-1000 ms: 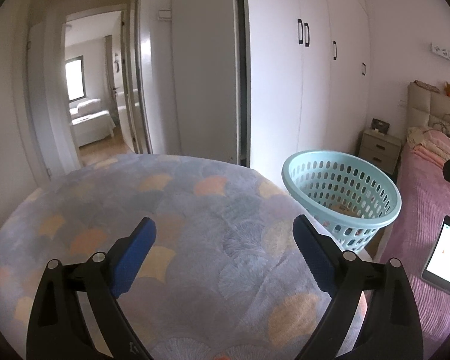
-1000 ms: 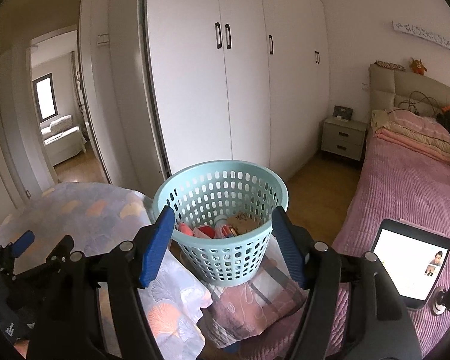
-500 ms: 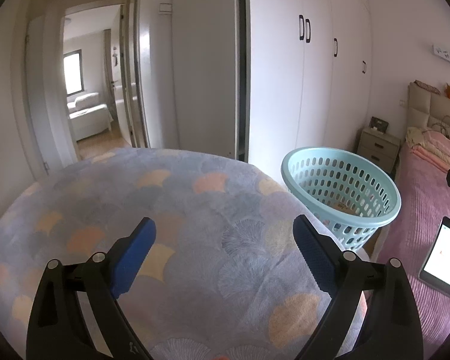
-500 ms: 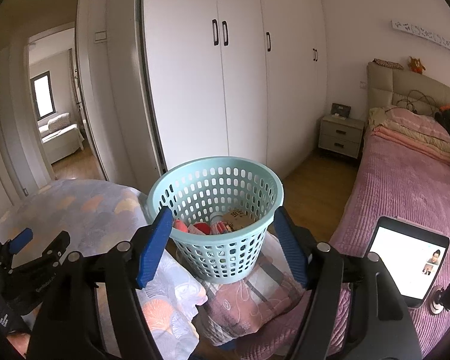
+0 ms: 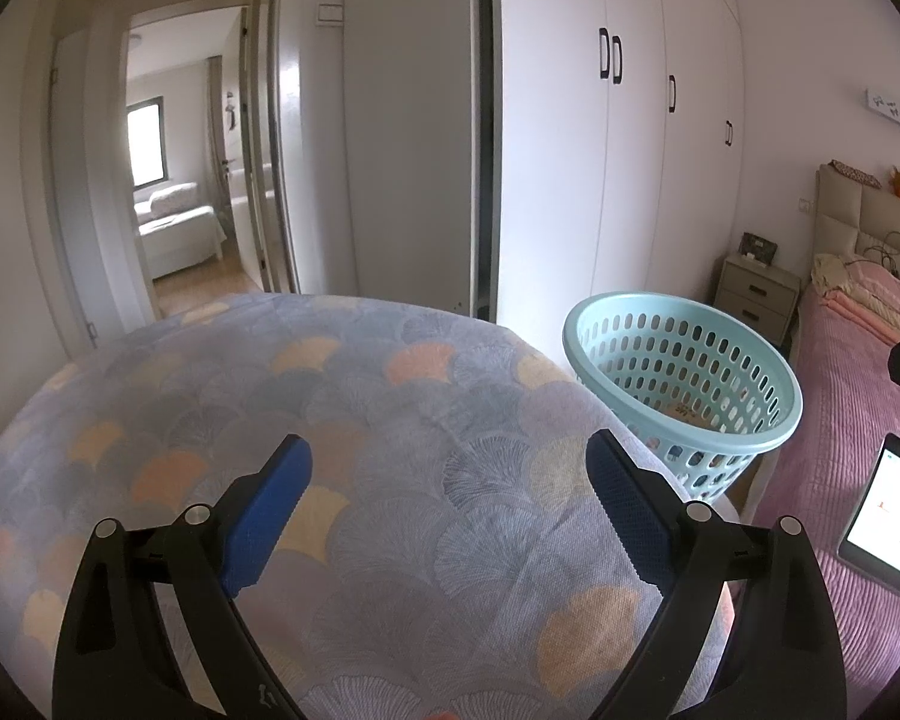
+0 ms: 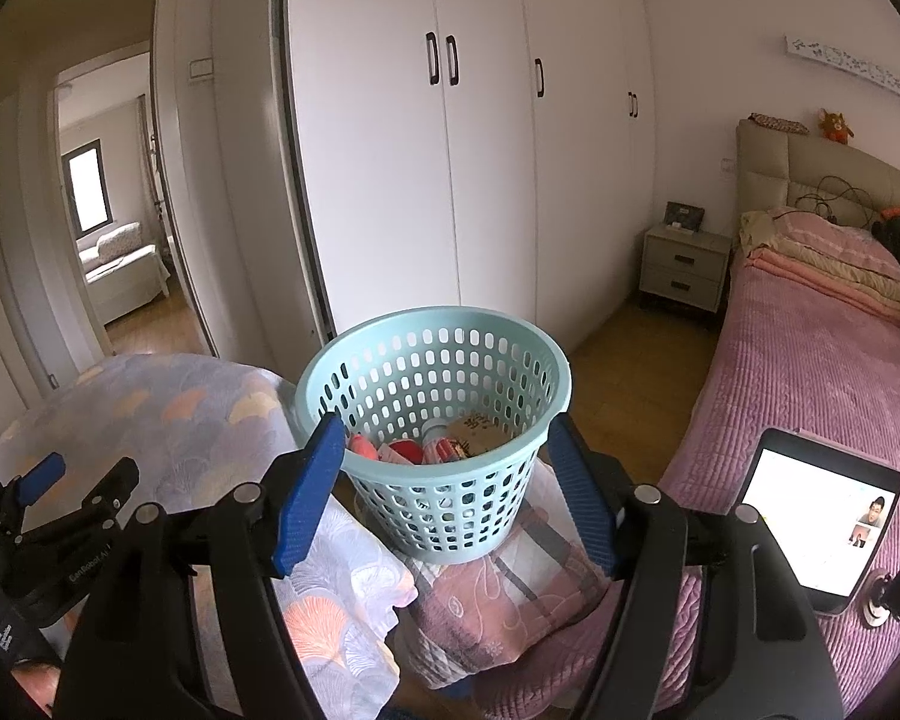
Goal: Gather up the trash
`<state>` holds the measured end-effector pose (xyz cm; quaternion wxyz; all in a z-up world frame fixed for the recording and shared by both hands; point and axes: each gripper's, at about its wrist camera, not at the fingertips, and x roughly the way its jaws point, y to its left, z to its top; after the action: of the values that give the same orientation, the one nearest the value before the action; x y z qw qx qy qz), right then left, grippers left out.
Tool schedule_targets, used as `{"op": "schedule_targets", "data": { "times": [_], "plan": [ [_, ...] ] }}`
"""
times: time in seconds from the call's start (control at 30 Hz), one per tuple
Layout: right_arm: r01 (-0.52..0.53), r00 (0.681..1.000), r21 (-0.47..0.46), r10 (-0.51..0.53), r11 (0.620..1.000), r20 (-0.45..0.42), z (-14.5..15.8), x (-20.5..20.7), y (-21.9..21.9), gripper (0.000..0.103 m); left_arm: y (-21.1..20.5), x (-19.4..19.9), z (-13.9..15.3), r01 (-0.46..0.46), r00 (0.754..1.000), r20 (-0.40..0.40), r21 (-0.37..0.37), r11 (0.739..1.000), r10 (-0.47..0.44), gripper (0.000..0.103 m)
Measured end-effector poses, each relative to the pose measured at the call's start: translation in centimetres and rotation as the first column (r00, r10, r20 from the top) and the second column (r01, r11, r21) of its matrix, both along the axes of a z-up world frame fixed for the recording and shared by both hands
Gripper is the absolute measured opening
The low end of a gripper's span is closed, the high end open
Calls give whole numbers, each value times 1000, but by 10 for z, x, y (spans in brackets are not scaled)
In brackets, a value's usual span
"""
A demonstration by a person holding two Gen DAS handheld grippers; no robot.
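Pale turquoise plastic, perforated all round, is forming the basket [image 6: 435, 420] that is sitting on a folded pink patterned blanket [image 6: 510, 600], between the worktop's fan-patterned cloth [image 5: 330, 450] and the pink bed [image 6: 810, 372]. Trash [image 6: 414, 450] is lying in its bottom: red and pink wrappers, a small bottle and a brown paper piece. The right claw [image 6: 444, 498] is hovering spread wide, gripping nothing, with the basket showing between its blue pads. The left claw [image 5: 447, 507] is hanging over the cloth, likewise released and empty. A lit tablet [image 6: 822, 516] is lying on the bed's near edge.
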<state>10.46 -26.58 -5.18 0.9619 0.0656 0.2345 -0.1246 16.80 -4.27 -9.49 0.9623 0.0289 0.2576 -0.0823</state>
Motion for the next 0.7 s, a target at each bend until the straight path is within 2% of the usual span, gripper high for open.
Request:
{"op": "schedule_targets", "data": {
  "times": [0.7],
  "plan": [
    [-1,1000,-6,1,1000,4,0,2,2,66,0,0,-1,1,1000,0,0,1000,-1,90]
  ]
}}
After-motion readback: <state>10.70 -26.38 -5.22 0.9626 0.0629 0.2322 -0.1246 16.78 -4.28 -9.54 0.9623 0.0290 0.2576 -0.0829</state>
